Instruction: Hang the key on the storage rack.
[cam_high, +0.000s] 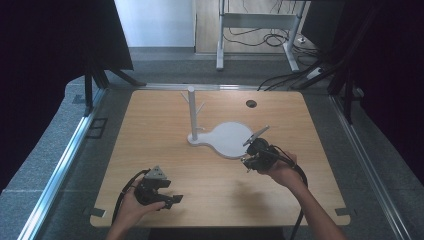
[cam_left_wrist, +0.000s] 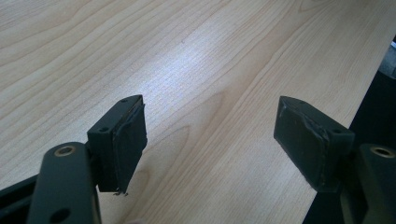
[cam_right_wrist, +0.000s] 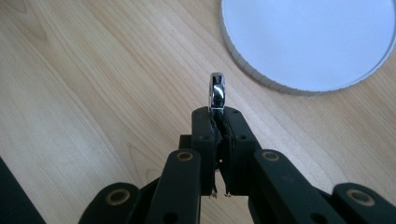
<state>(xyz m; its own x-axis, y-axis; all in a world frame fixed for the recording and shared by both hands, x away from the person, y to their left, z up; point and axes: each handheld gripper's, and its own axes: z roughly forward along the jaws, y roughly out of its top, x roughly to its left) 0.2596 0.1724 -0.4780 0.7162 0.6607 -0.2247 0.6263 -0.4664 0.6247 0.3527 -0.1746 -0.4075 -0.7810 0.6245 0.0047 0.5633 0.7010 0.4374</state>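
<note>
Right claw (cam_right_wrist: 217, 116) pinching a small shiny silver metal ring (cam_right_wrist: 217, 91), hovering over the wooden counter (cam_high: 150, 130) at 7 o'clock of the white round tray with hook stand (cam_high: 227, 142). Left claw (cam_left_wrist: 210, 140) spread, idle. Probably carrying; next up, hanging the ring on a peg.

Wooden table (cam_high: 165, 150), floor cables (cam_high: 260, 37)

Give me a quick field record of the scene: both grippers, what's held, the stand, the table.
right gripper: shut on a shiny metal ring, seen edge-on above its fingers
left gripper: open, holding nothing, over bare wood
white stand: round dish with an upright branched post, mid-table
ring to dish: beside the rim, apart
table: light wood
</note>
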